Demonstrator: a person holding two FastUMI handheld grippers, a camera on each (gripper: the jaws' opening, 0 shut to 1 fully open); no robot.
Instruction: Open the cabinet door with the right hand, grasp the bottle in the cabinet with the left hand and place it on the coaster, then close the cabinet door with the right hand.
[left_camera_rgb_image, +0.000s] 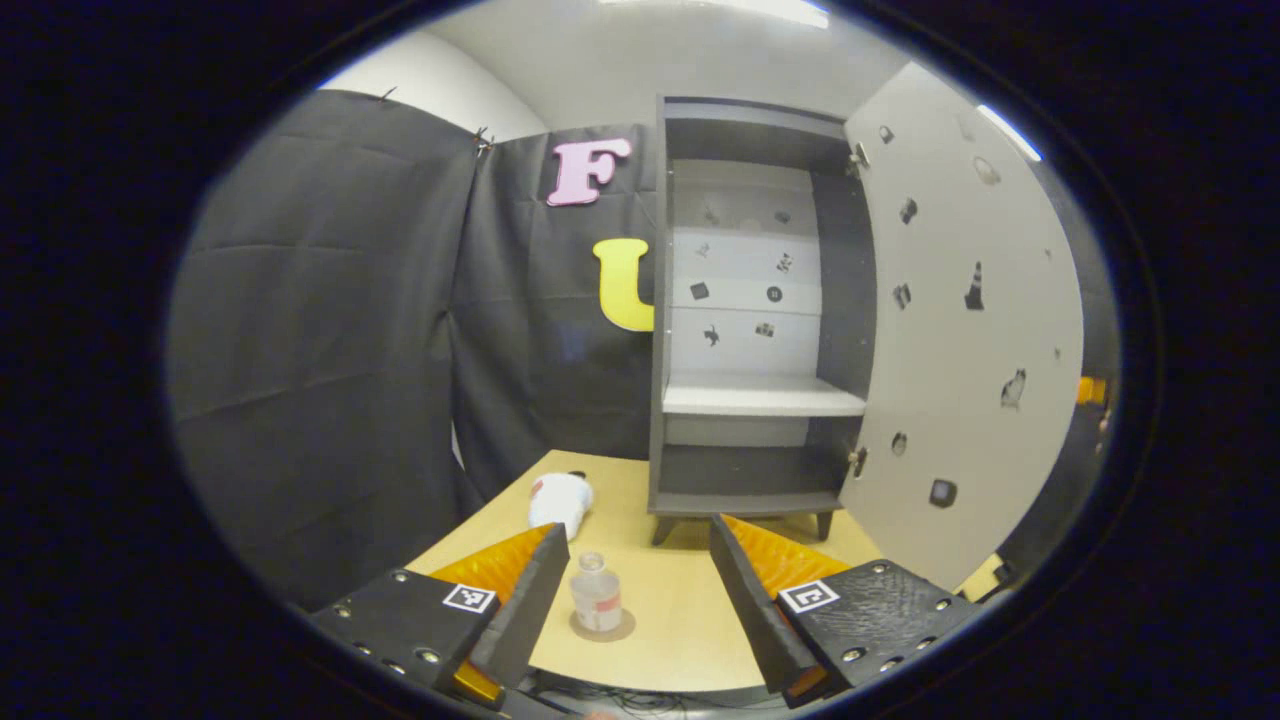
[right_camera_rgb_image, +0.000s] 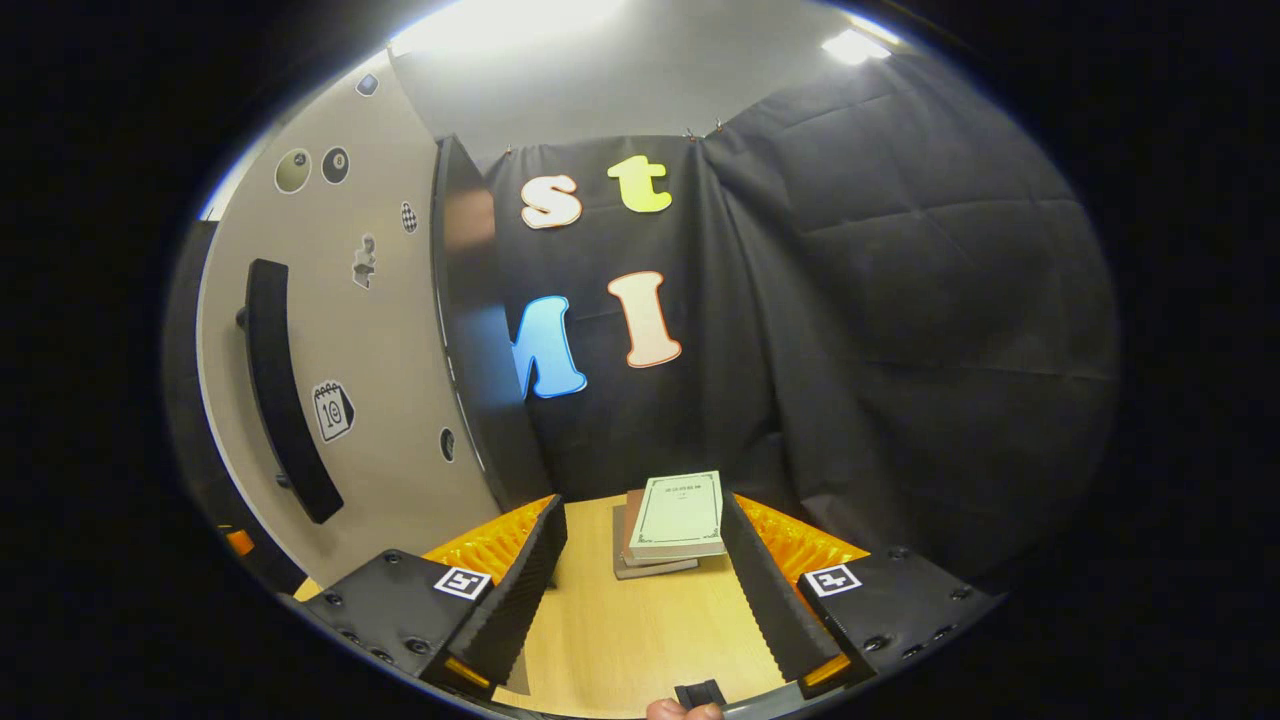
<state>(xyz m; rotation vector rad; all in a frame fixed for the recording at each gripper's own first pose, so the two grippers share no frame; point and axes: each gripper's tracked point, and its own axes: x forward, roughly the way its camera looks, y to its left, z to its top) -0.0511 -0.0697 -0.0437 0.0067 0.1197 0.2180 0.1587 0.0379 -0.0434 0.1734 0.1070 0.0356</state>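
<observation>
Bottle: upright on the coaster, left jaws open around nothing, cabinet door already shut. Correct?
Not quite. The cabinet door is wide open, as the left gripper view shows. The rest holds: the bottle stands upright on the coaster, and the left gripper has its jaws open, holding nothing.

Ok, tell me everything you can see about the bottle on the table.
The bottle is small, clear plastic by the look of it, with a pale cap and a pinkish label band. It stands upright on a round coaster on the wooden table, in front of the open cabinet. The left gripper has open jaws either side, not touching it.
</observation>
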